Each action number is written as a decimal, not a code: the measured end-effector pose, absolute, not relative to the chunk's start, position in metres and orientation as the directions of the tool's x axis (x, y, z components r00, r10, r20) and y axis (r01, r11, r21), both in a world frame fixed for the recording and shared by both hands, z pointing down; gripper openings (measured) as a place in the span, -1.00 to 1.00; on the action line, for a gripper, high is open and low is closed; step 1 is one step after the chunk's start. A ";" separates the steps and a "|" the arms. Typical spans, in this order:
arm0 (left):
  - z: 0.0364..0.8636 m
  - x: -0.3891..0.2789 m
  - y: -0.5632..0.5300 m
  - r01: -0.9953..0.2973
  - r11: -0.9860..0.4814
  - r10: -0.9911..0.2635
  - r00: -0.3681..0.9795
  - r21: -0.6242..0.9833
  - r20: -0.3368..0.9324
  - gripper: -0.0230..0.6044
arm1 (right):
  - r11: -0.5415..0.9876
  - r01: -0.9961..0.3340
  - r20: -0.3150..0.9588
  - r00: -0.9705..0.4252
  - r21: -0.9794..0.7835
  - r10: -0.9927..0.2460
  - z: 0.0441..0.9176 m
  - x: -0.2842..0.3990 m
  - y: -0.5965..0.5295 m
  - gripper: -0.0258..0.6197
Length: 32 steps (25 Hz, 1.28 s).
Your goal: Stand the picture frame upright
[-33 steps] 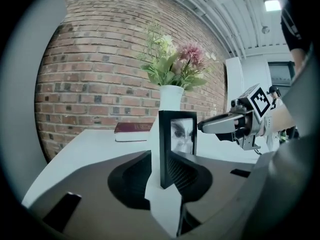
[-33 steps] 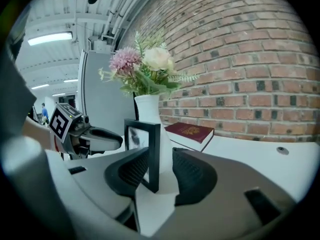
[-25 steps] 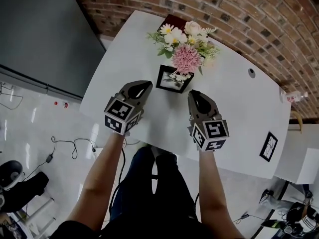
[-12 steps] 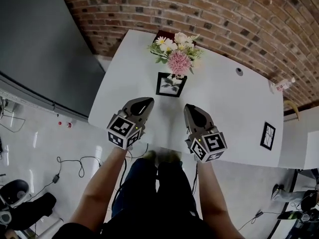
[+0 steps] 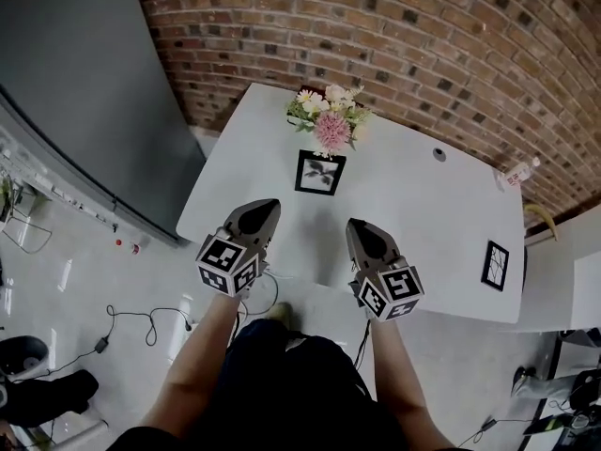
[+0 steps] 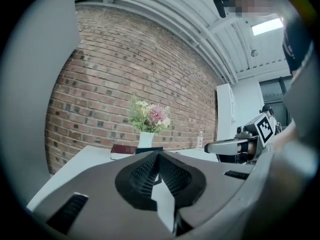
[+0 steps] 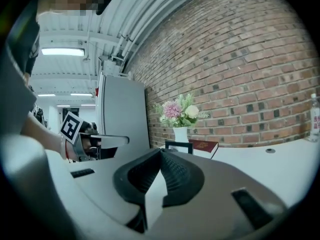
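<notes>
A black picture frame (image 5: 320, 173) with a leaf print stands upright on the white table (image 5: 413, 205), just in front of a white vase of flowers (image 5: 329, 120). Its top edge shows past the jaws in the left gripper view (image 6: 149, 148), and it also shows in the right gripper view (image 7: 178, 146). My left gripper (image 5: 269, 206) (image 6: 158, 153) and right gripper (image 5: 354, 226) (image 7: 160, 151) hover side by side over the table's near edge, well short of the frame. Both are shut and hold nothing.
A second black frame (image 5: 495, 265) sits near the table's right end. A dark red book (image 7: 202, 145) lies behind the vase. A water bottle (image 5: 515, 171) stands at the far right by the brick wall. A grey panel (image 5: 84, 83) and floor cables (image 5: 141, 318) are on the left.
Both grippers have drawn back from the frame towards the table's near edge. The whole view has pulled away, so the table looks smaller.
</notes>
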<state>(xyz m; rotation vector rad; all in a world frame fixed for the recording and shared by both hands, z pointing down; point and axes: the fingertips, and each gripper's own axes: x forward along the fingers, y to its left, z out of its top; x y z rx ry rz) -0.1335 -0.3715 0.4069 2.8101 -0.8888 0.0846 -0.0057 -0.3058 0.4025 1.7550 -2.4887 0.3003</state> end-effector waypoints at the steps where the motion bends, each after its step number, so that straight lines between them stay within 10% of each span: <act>1: 0.405 -0.135 -0.366 -0.585 -0.794 -0.576 0.811 0.166 0.105 -0.93 | 0.330 -0.937 0.173 -0.346 -0.112 -0.922 0.400 -0.005 -0.301 -0.91; 32: 0.371 -0.166 -0.158 -0.728 -0.663 -0.732 0.680 0.175 0.054 -0.93 | 0.467 -0.874 0.128 -0.483 -0.133 -0.866 0.373 -0.022 -0.115 -0.91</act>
